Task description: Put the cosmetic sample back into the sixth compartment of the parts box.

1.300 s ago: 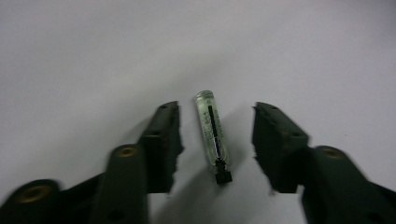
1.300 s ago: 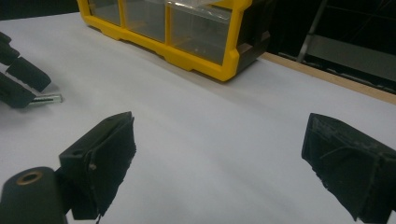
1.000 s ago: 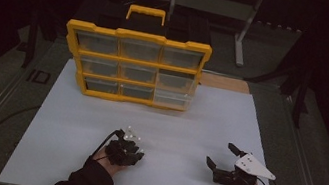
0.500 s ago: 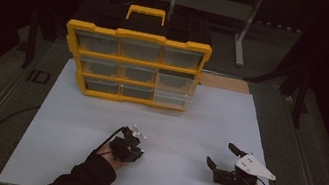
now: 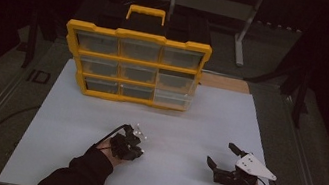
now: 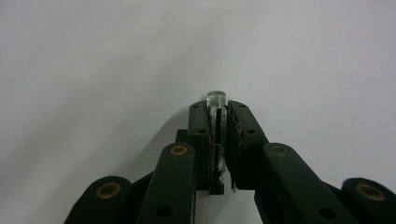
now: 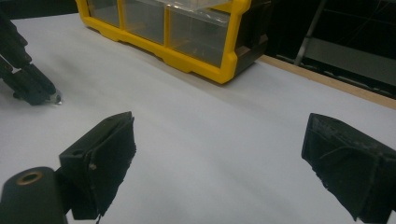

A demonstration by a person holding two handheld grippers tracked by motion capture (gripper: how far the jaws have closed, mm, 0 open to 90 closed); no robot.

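I see my left hand-held gripper (image 5: 129,143) at about 7 o'clock in the high view, its forearm (image 5: 75,176) in a dark sleeve entering from the bottom edge. In the left gripper view its jaws are pressed together on a small clear piece (image 6: 216,100), tips pointing down at the tabletop (image 6: 93,70). My right hand-held gripper (image 5: 224,159) sits at about 5 o'clock, well apart from the left. Its jaws are spread wide with nothing between them, and its grey plate faces up.

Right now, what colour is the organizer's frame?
Yellow frame, clear drawers; best seen in the high view.
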